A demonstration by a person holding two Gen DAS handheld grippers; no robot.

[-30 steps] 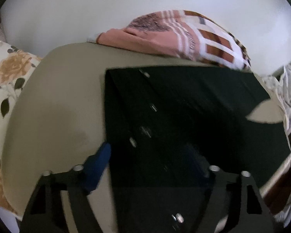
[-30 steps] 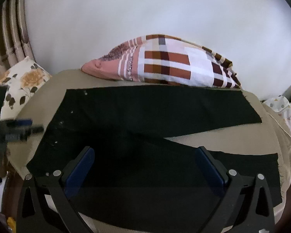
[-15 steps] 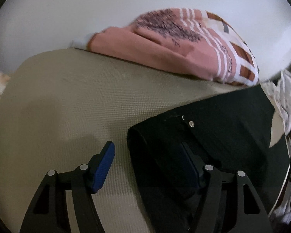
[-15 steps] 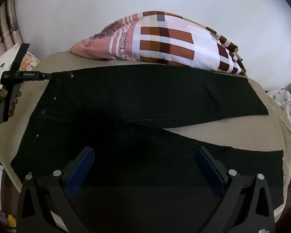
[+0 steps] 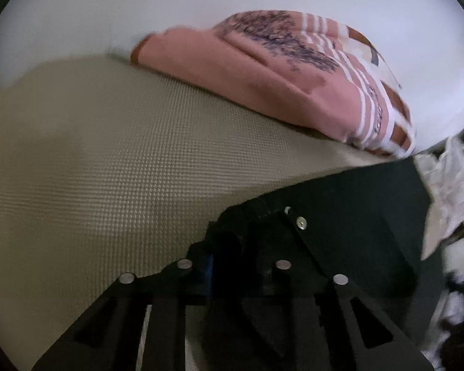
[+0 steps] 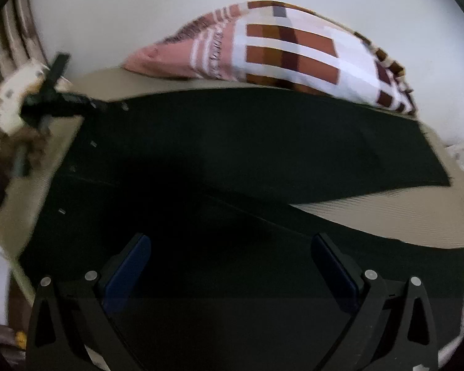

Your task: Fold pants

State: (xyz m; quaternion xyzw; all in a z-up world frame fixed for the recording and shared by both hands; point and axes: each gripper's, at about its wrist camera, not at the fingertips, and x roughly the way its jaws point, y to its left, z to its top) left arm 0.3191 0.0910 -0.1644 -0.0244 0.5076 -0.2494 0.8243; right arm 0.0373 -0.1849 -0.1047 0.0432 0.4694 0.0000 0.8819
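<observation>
Black pants [image 6: 247,160] lie flat on a beige textured mat [image 6: 386,213], legs splayed toward the right. My left gripper [image 5: 235,247] is shut on the far waistband corner of the pants [image 5: 340,232], near a metal rivet [image 5: 300,222]. It also shows in the right wrist view [image 6: 89,103] at the pants' far left corner. My right gripper [image 6: 232,262] is open and empty, hovering over the near leg of the pants.
A pink and plaid pillow [image 6: 294,49] lies along the mat's far edge against a white wall. A floral cushion [image 6: 12,105] sits at the left. White patterned cloth [image 5: 448,185] lies off the mat's right edge.
My left gripper has closed on the waistband corner; half a second ago it was open around it. The right gripper has dropped slightly closer to the pants.
</observation>
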